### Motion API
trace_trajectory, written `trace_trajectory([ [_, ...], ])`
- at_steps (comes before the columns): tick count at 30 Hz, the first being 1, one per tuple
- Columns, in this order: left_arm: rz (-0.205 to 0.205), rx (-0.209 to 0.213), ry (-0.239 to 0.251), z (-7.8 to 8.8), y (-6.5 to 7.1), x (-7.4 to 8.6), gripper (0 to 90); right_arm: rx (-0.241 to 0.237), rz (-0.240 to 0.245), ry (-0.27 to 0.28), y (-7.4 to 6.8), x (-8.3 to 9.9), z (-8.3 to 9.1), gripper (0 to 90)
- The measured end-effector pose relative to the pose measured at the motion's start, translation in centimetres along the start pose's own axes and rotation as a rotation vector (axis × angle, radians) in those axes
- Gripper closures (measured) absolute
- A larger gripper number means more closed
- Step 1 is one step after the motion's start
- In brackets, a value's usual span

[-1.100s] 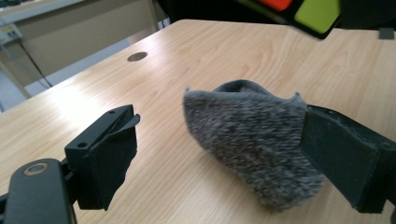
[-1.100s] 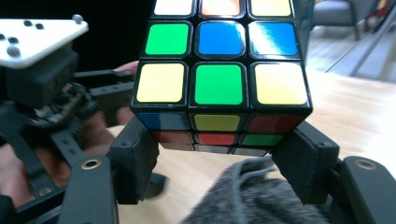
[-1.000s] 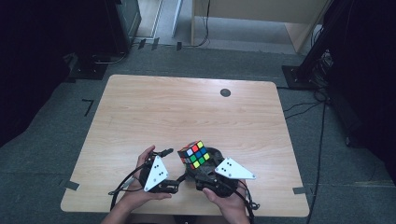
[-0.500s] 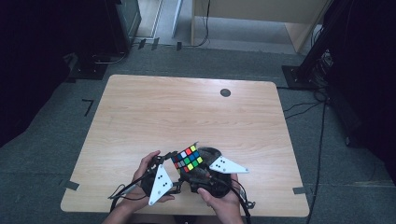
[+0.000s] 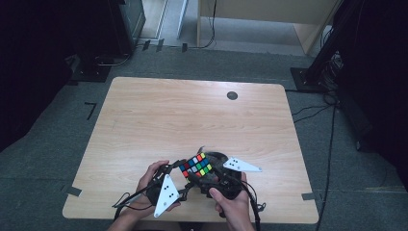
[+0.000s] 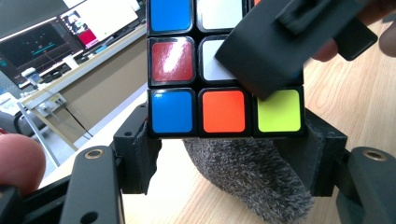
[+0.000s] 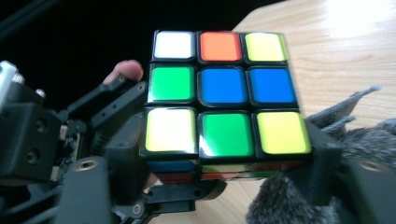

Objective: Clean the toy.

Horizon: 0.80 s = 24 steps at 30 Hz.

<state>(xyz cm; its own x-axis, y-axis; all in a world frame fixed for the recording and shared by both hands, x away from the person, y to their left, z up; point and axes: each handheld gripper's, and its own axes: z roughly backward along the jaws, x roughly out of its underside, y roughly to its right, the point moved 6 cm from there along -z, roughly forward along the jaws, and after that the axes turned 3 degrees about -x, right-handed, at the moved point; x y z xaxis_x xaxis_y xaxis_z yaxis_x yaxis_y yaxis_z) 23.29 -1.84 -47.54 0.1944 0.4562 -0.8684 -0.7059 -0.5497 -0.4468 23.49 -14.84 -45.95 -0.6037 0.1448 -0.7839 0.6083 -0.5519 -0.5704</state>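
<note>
A scrambled colour cube [image 5: 196, 165] is held just above the table's near edge, between both hands. My left gripper [image 5: 185, 174] comes from the left. Its jaws have just been closing, and in the left gripper view the pads press the two sides of the cube [image 6: 223, 111] at its bottom layer, so my left gripper [image 6: 226, 140] is shut on it. My right gripper [image 5: 204, 176] comes from the right and grips the near layer of the cube [image 7: 223, 86] between its own pads [image 7: 322, 158]. One right finger [image 6: 275, 46] crosses the cube's face.
A grey fuzzy cloth [image 6: 247, 172] lies on the wooden table [image 5: 192, 115] under the cube. A small black round mark [image 5: 232, 95] sits at the far right of the table. Cables and dark stands ring the table on the floor.
The left gripper's jaws have shut onto the cube, and its grey plate has swung down toward the table's near edge. The cube shifted slightly left and nearer. The right gripper kept its hold.
</note>
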Motion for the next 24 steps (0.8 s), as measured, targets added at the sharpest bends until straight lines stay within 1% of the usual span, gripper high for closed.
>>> trace_trajectory([
  [2,0.004,0.003,0.006,0.1,0.0,-0.1,34.0,-0.029,-0.031,0.01,0.1,-0.1,0.1,33.5],
  [4,0.006,0.003,0.008,0.1,0.0,-0.1,33.9,-0.031,-0.043,0.027,0.0,-0.1,0.2,33.6],
  [5,0.012,0.004,0.005,0.1,-0.1,-0.1,33.7,-0.027,-0.041,0.032,0.0,-0.1,0.2,33.8],
  [6,0.01,0.005,-0.001,0.0,-0.1,0.0,33.4,-0.022,-0.035,0.032,-0.1,-0.1,0.1,34.0],
  [8,0.014,0.005,-0.004,-0.1,0.0,0.0,31.5,-0.014,-0.025,0.019,-0.2,0.1,0.0,34.1],
  [10,0.016,0.005,-0.001,-0.2,0.1,-0.1,29.3,-0.032,-0.026,-0.006,-0.4,0.4,-0.3,34.2],
  [11,0.009,0.002,0.007,-0.1,0.3,-0.2,31.1,-0.036,-0.028,-0.015,-0.6,0.5,-0.4,34.1],
  [13,0.015,0.003,0.015,0.0,0.2,-0.3,33.1,-0.039,-0.022,-0.014,-0.8,0.6,-0.6,33.9],
  [15,0.027,0.006,0.023,0.1,0.1,-0.4,33.5,-0.058,-0.039,-0.009,-0.8,0.5,-0.5,33.7],
  [16,0.033,0.011,0.023,0.2,0.0,-0.4,33.5,-0.06,-0.036,-0.005,-0.9,0.5,-0.5,33.1],
  [18,0.051,0.016,0.021,0.2,-0.2,-0.3,33.6,-0.051,-0.021,0.016,-0.9,0.2,-0.4,28.7],
  [20,0.059,0.008,0.007,0.2,-0.5,0.0,33.6,-0.057,-0.031,0.04,-0.6,-0.4,0.1,24.4],
  [21,0.061,0.003,-0.002,0.1,-0.7,0.1,33.7,-0.053,-0.03,0.065,-0.4,-0.8,0.5,23.9],
  [22,0.061,-0.008,-0.017,0.0,-1.0,0.4,33.8,-0.041,-0.019,0.086,-0.1,-1.2,1.0,21.6],
  [23,0.068,-0.011,-0.029,0.0,-1.3,0.6,33.8,-0.024,0.001,0.11,0.2,-1.6,1.5,22.3],
  [24,0.083,-0.01,-0.039,0.0,-1.6,0.8,33.8,0.025,0.036,0.136,0.6,-1.9,2.1,23.3],
])
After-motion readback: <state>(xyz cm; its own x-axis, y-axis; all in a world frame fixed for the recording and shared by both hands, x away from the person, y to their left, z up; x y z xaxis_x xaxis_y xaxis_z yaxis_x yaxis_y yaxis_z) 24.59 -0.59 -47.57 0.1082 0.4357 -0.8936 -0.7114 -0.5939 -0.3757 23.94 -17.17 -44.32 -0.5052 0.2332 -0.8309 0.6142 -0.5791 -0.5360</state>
